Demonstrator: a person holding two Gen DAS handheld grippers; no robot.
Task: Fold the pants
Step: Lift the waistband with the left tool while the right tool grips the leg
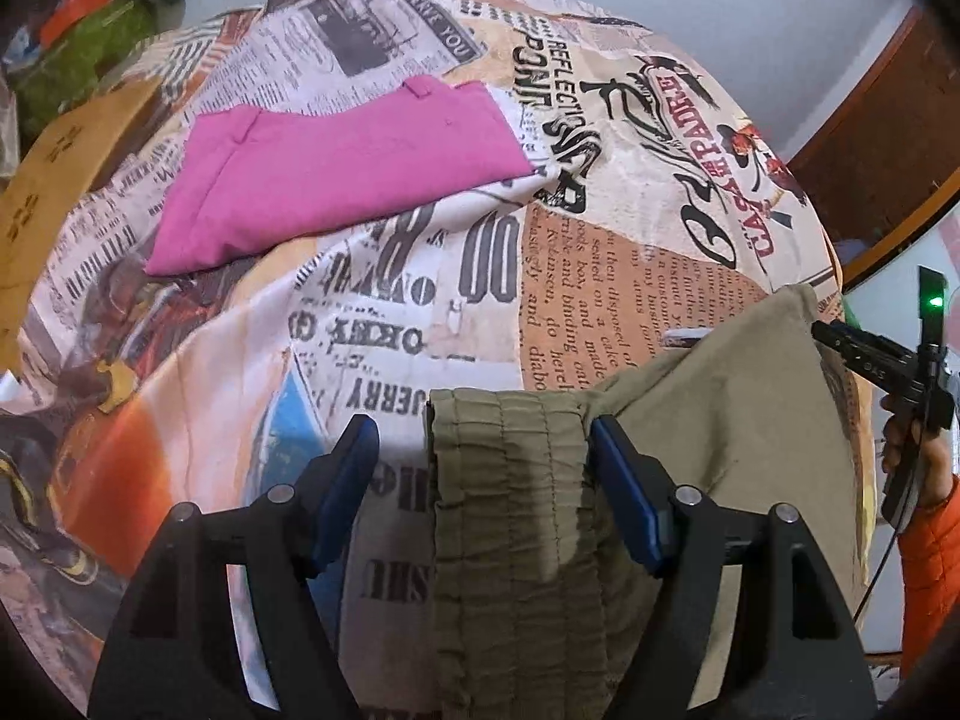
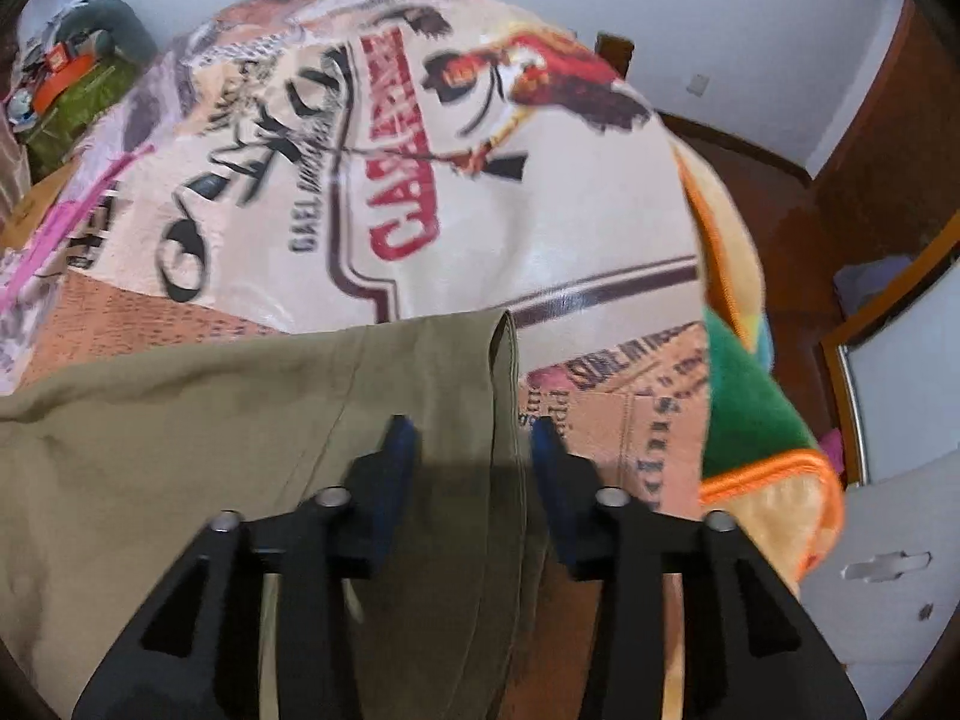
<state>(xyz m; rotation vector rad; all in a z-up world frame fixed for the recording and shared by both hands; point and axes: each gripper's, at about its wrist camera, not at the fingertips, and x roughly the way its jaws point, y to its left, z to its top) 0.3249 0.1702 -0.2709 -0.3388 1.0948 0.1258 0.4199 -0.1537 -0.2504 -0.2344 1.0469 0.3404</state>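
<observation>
Olive pants (image 1: 708, 438) lie on a bed cover printed like newspaper (image 1: 420, 300). Their gathered elastic waistband (image 1: 510, 480) runs between the blue pads of my left gripper (image 1: 483, 444), which stands wide open; the left pad is clear of the cloth. In the right wrist view the pants (image 2: 180, 450) spread to the left, and a folded edge (image 2: 504, 360) of them lies between the fingers of my right gripper (image 2: 474, 438). Its jaws are apart and do not pinch the cloth. A hand in an orange sleeve (image 1: 924, 516) holds that gripper at the pants' far end.
A folded pink garment (image 1: 336, 174) lies further back on the cover. A green and orange blanket (image 2: 750, 420) hangs at the bed's right edge. Clutter (image 1: 78, 30) is piled at the far left. Wooden furniture (image 1: 870, 138) and a white wall stand behind.
</observation>
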